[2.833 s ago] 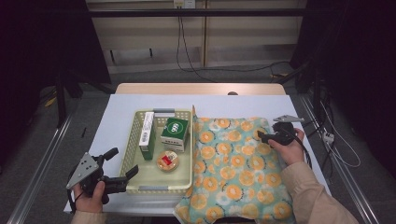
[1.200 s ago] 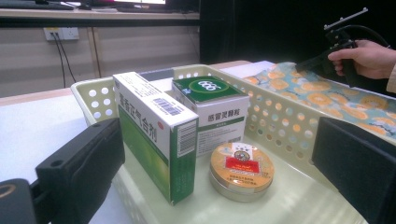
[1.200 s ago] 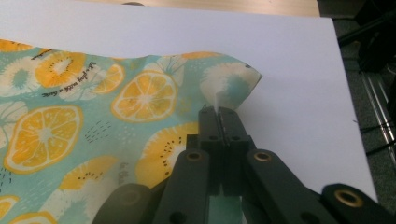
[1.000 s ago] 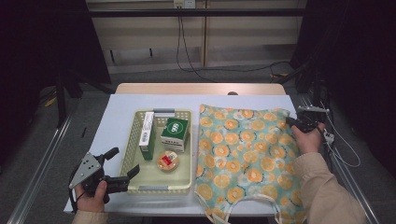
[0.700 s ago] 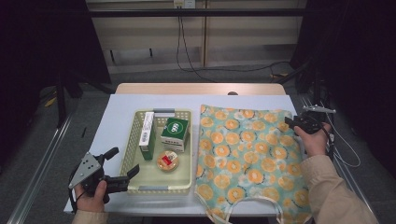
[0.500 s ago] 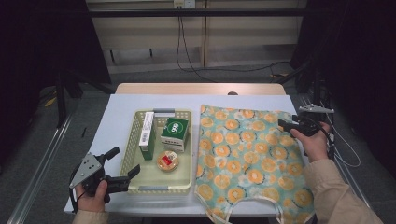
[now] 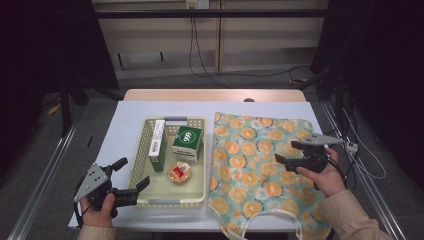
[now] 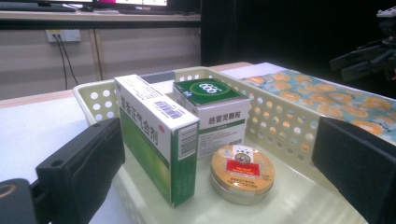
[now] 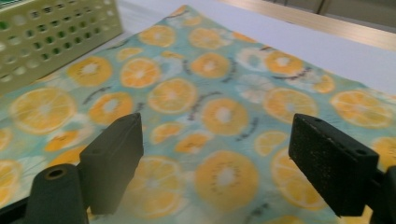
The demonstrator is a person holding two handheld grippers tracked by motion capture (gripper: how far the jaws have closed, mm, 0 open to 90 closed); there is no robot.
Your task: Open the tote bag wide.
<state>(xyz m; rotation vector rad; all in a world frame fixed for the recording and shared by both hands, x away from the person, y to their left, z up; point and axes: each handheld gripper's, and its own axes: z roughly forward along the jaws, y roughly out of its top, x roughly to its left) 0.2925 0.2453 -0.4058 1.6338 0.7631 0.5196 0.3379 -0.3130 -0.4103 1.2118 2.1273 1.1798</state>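
- Orange-slice print bag lies flat over the right half of the tabletop, its pale cord handles at the near edge.
- Tabletop is white with a wooden strip along the far edge; dim room beyond, cables on the floor and a pale wall panel behind.
- Bag cloth: teal ground, orange citrus rounds, spread smooth in the right gripper view.
- Right gripper hovers over the bag's right part; its jaws have just been opening and stand wide apart, nothing between them.
- Left gripper sits at the near left corner, jaws apart, pointing at the yellow basket.
- Basket, left of the bag, holds a tall green-and-white box, a green box and a round tin.
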